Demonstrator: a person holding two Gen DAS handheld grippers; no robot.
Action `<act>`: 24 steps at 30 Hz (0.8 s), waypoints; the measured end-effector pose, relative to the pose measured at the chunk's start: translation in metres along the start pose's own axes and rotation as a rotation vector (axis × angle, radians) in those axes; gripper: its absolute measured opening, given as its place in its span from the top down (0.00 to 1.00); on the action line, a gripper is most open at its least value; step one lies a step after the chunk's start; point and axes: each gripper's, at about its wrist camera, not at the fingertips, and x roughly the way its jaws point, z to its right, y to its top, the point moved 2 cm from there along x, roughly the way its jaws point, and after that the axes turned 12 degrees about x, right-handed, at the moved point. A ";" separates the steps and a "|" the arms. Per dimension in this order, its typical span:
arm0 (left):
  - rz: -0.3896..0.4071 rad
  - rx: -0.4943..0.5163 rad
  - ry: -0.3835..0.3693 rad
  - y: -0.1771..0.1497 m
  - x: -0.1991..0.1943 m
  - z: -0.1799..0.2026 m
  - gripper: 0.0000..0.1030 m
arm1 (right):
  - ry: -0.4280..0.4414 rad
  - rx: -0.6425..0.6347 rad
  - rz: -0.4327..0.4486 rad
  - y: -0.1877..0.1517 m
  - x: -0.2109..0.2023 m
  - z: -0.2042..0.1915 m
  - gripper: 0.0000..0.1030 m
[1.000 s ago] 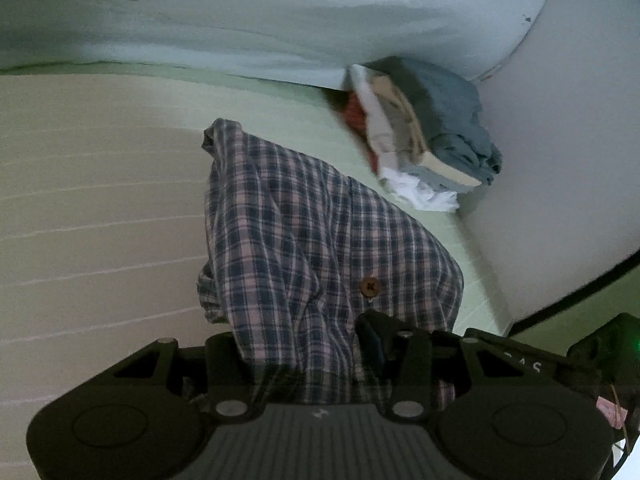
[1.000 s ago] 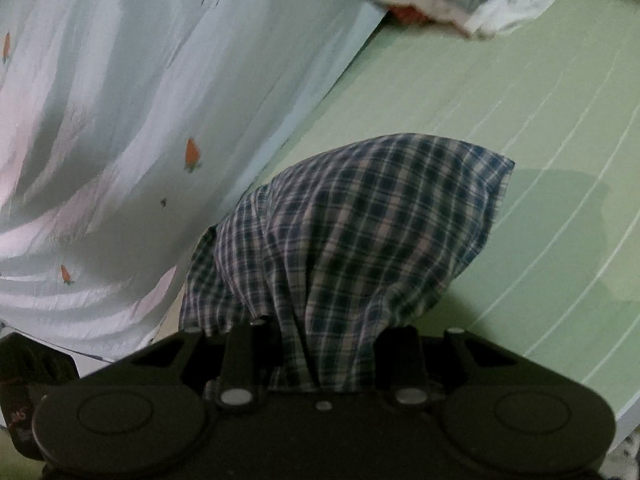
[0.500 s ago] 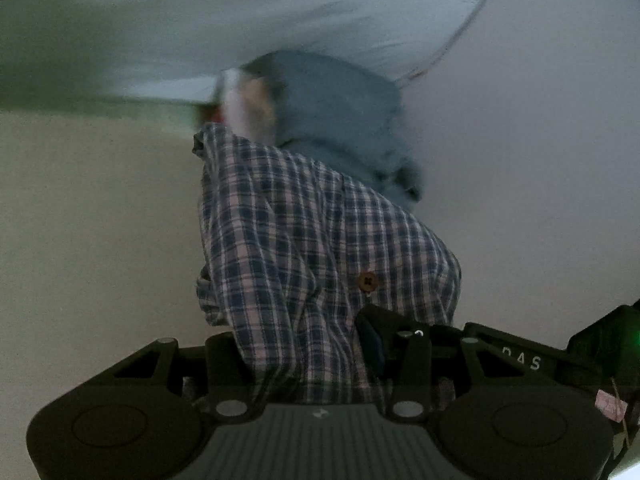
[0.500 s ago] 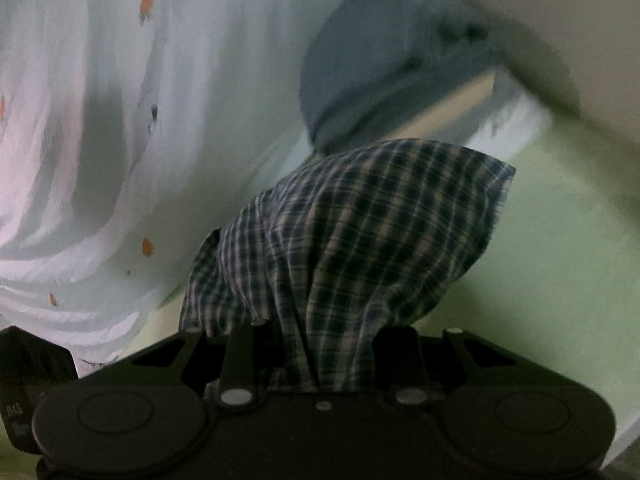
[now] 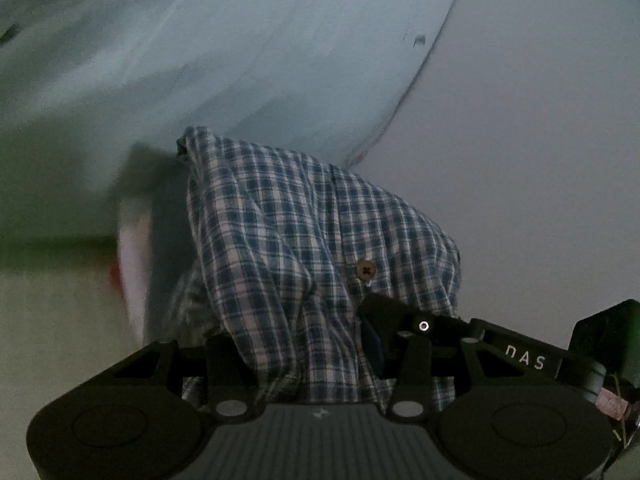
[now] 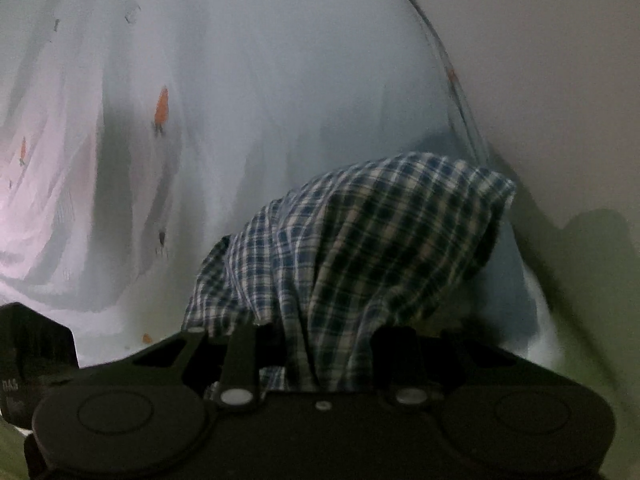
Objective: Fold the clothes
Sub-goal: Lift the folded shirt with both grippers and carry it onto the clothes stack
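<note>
Left wrist view: both grippers, left gripper [image 5: 304,360] and right gripper [image 6: 316,352], fingers clamped on the plaid shirt [image 5: 320,248], are swinging it off the bed toward the clothes pile [image 5: 136,240], seemingly for stacking.

black left gripper [image 5: 312,360] with ribbed grey plate, silver screws; matte black right gripper [image 6: 320,364] alike

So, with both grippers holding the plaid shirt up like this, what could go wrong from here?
1. The plaid shirt is bunched between each gripper's jaws, so the left gripper or right gripper may lose it.
2. The draped cloth hides most of both views, so placing it may go badly.
</note>
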 end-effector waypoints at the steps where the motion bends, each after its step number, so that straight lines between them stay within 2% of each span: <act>1: 0.017 0.011 0.000 0.011 0.006 -0.002 0.54 | 0.009 -0.018 0.011 0.013 0.005 -0.002 0.72; 4: 0.034 0.031 0.035 0.031 0.031 -0.017 0.53 | 0.029 -0.075 0.043 0.048 0.022 -0.007 0.72; 6: 0.030 0.037 0.073 0.037 0.051 -0.030 0.50 | 0.020 -0.097 0.063 0.066 0.041 -0.003 0.68; 8: 0.005 0.024 0.118 0.037 0.073 -0.049 0.45 | -0.021 -0.085 0.080 0.079 0.067 0.011 0.48; 10: -0.046 -0.006 0.171 0.022 0.093 -0.070 0.43 | -0.118 -0.069 0.083 0.079 0.097 0.032 0.33; 12: -0.068 -0.015 0.200 0.005 0.105 -0.087 0.32 | -0.214 -0.072 0.080 0.071 0.125 0.051 0.22; 14: -0.070 -0.019 0.205 -0.006 0.113 -0.097 0.31 | -0.243 -0.064 0.089 0.062 0.143 0.065 0.09; 20: -0.079 0.006 0.224 -0.013 0.115 -0.101 0.15 | -0.259 -0.096 0.120 0.053 0.156 0.071 0.02; 24: -0.073 0.034 0.256 -0.014 0.105 -0.092 0.15 | -0.283 -0.124 0.125 0.050 0.144 0.065 0.02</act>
